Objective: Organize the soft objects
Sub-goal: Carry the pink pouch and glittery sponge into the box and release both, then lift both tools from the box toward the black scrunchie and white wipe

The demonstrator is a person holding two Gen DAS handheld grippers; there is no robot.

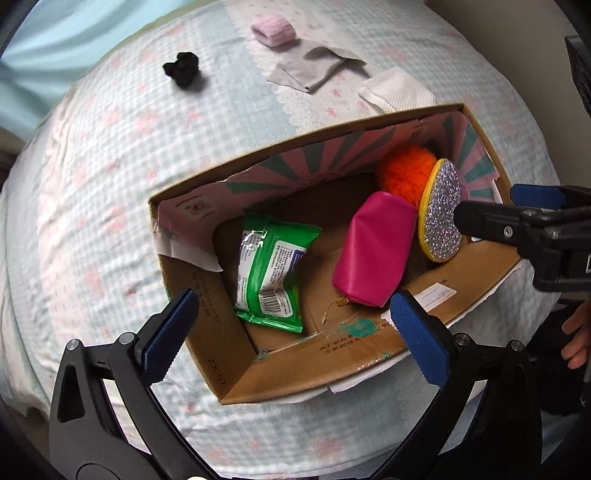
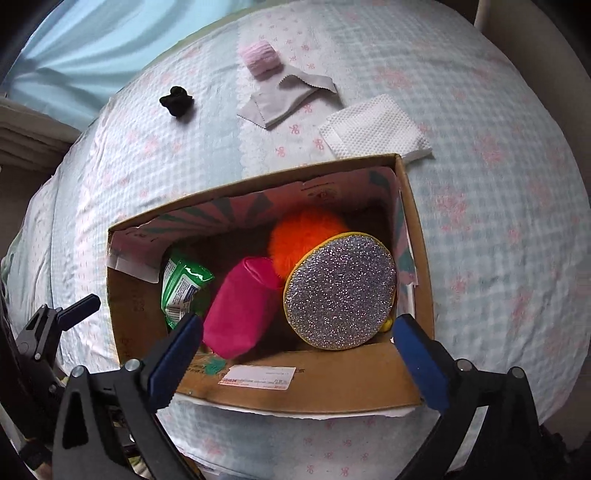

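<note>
A cardboard box point(image 1: 288, 373) point(image 2: 314, 391) sits on the bed. It holds a green wipes pack point(image 1: 273, 269) point(image 2: 183, 286), a magenta pouch point(image 1: 373, 251) point(image 2: 240, 302), an orange fluffy ball point(image 1: 406, 173) point(image 2: 303, 232) and a glittery silver disc with a yellow rim point(image 1: 441, 214) point(image 2: 340, 291). My left gripper point(image 1: 295, 332) is open and empty above the box's near edge. My right gripper point(image 2: 299, 354) is open and empty over the box's near wall; it also shows at the right of the left wrist view point(image 1: 517, 210).
On the bedspread beyond the box lie a black scrunchie point(image 1: 181, 68) point(image 2: 176, 100), a pink knitted roll point(image 1: 273, 31) point(image 2: 258, 57), a folded grey cloth point(image 1: 314, 68) point(image 2: 284, 99) and a white tissue point(image 1: 399, 92) point(image 2: 373, 125). A curtain point(image 2: 74, 44) hangs at the far left.
</note>
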